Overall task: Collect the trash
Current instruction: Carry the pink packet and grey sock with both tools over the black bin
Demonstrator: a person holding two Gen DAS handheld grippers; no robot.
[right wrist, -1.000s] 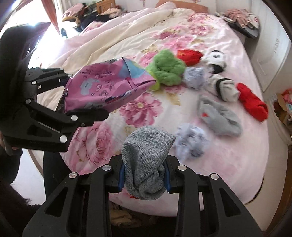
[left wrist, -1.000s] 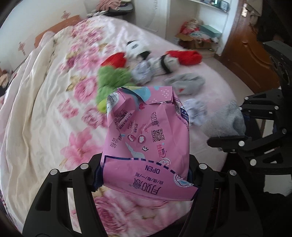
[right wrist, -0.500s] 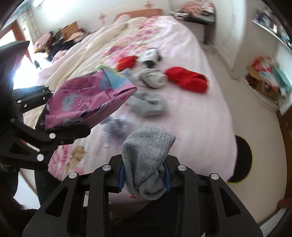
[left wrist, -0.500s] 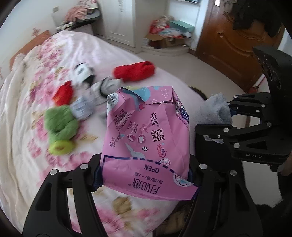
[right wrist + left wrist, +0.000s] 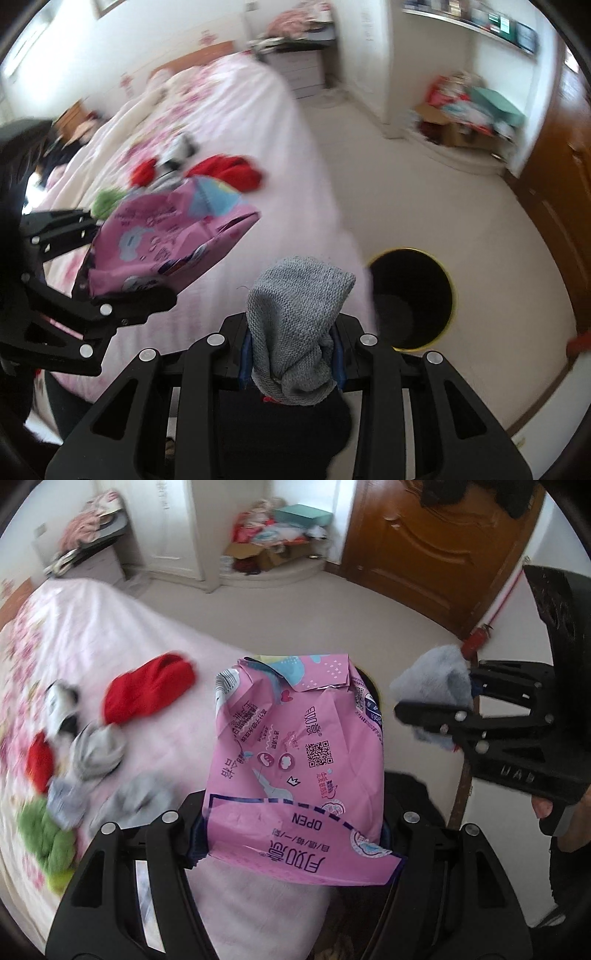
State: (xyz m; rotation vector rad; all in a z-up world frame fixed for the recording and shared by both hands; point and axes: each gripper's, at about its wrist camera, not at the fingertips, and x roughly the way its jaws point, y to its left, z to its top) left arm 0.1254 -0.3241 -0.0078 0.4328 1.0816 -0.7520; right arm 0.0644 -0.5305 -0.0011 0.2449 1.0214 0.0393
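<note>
The left gripper (image 5: 293, 823) is clamped on a crinkled pink plastic package (image 5: 295, 760) printed with a QR code and the word OPEN; the package stands up from between the 2 fingers and tilts away from the camera. In the right wrist view the same package (image 5: 173, 240) juts out at the left, held above the near edge of the bed (image 5: 258, 122), which is covered in a pink floral sheet.

The right gripper (image 5: 291, 356) is closed on a grey knitted sock (image 5: 295, 328), pinched low between blue finger pads (image 5: 244, 354), with the sock's bulk bunched upward above them. From the left wrist view this sock (image 5: 436, 686) shows at the right, out past the bed's edge and over the floor.

A round black waste bin with a yellow-green rim (image 5: 413, 299) stands on the pale floor (image 5: 424, 199) just beside the bed's foot, to the right of the grey sock in the right wrist view. In the left wrist view the bin is mostly hidden behind the pink package.

On the bed lie other loose pieces, blurred: a red sock (image 5: 147, 692), a smaller red one (image 5: 38, 762), a green fuzzy one (image 5: 46, 838), a black-and-white one (image 5: 61, 705), and grey ones (image 5: 98, 751). A brown wooden door (image 5: 436, 542) is beyond the floor.
</note>
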